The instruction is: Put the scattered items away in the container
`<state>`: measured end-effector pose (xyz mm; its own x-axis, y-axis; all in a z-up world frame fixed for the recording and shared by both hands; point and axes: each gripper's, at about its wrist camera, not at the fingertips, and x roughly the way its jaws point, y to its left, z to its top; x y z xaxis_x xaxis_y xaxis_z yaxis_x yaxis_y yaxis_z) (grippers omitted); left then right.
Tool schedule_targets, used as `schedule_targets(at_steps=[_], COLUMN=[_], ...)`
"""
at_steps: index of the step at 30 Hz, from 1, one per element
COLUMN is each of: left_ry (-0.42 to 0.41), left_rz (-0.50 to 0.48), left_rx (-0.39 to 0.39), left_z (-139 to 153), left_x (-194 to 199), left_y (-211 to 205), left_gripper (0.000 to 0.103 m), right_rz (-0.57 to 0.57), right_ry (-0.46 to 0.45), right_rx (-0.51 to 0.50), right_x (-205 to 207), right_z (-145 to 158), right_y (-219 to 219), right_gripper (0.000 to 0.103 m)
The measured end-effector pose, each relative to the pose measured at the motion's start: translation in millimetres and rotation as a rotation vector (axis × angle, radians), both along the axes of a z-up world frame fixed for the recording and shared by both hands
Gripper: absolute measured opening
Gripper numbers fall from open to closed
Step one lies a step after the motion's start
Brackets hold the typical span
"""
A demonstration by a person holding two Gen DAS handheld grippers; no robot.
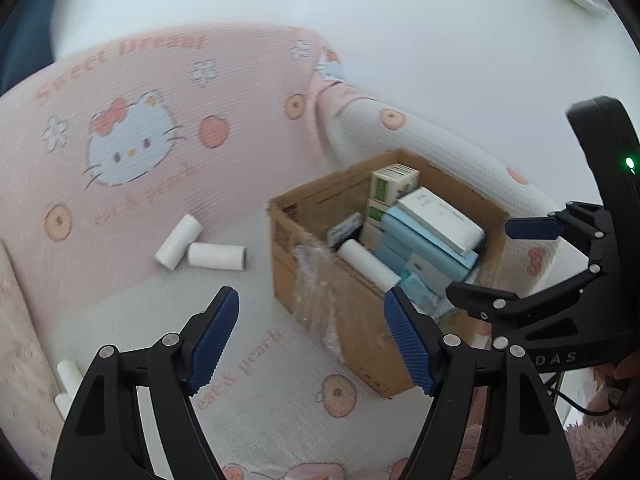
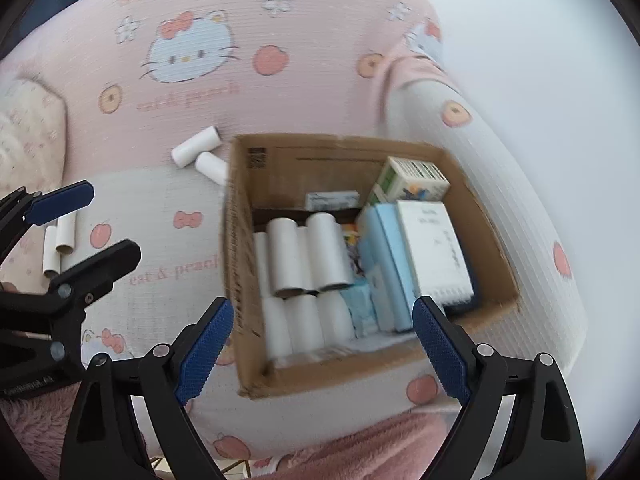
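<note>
Both grippers, left gripper (image 1: 312, 336) & right gripper (image 2: 322, 350), are spread wide w/ nothing btwn the pads. Cardboard box (image 2: 240, 240), centre of the right view, already holds rolls + cartons. Two white rolls (image 1: 200, 248) lie loose left of centre on the pink sofa cover (image 1: 140, 80); two more rolls (image 2: 60, 244) at far left. Risk, imo: rolls are round & light, so an off-centre pinch could send one rolling away or crush it.

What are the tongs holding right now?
Nothing. Both the left tongs and the right tongs are open and empty above the cardboard box.
</note>
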<state>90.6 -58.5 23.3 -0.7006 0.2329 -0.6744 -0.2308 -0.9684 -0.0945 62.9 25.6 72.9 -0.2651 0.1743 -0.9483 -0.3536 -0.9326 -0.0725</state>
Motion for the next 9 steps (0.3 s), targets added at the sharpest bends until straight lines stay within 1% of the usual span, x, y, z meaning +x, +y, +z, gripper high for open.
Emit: schedule_targets(at_steps=[3,6,9], left_ry=[-0.005,-0.003,-0.004], left_rz=[-0.015,-0.012,0.000], left_rx=[-0.009,-0.006,-0.025], left_z=[-1,0,1], left_x=[-1,1,2], left_y=[9,14,16], left_gripper=[0.078,0.079,0.079], right_rz=[-0.036,-0.049,-0.051], right_ry=[0.005,0.006,0.014], right_rx=[-0.020,-0.030,-0.036], right_x=[11,18,24], right_z=[-1,-2,-1], right_y=[9,12,13], right_gripper=[0.090,0.090,0.090])
